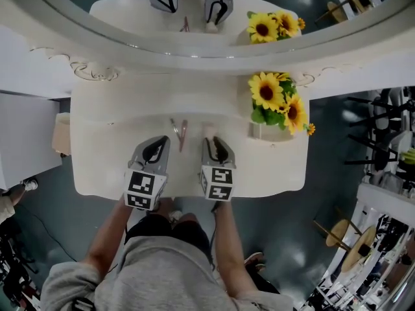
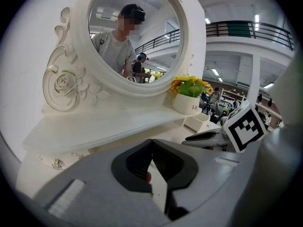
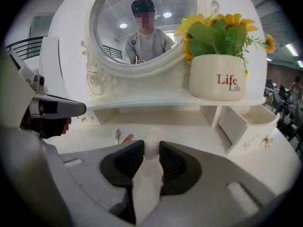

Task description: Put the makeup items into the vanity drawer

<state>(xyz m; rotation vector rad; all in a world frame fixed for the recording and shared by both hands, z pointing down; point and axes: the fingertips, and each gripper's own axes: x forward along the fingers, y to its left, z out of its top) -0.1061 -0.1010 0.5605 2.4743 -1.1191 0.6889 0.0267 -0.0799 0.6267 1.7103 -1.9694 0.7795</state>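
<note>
The right tongs pinch a pale puff low over the table — a pad presses each side. The left tongs are closed, tips together. Tweezers lie between the two; the drawer stands open at right.

My left gripper and right gripper stand side by side over the tabletop. Two slim makeup items lie between them. A sponge sits in the right gripper. At right, a flower pot stands on the shelf before the mirror. The open drawer is beneath the shelf.
</note>
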